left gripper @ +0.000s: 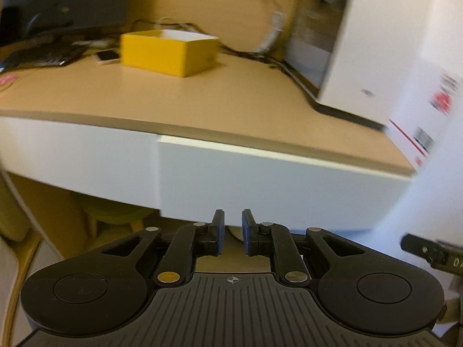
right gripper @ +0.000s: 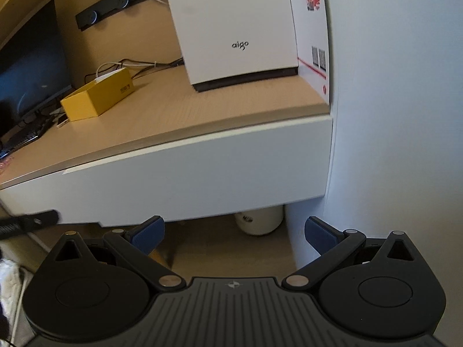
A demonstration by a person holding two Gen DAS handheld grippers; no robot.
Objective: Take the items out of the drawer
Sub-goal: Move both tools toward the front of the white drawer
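Opening the drawer [right gripper: 185,173] comes first: left gripper [left gripper: 233,231], narrow and empty, should hook its lower edge while right gripper [right gripper: 234,234] waits wide.

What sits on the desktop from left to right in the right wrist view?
Dark monitor screen → open yellow cardboard box → white aigo-branded computer case → white printed carton against the wall.

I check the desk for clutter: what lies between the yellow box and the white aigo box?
Only bare desk at the front, and dark cables along the back, between the yellow box and the aigo box; the right wrist view shows it best.
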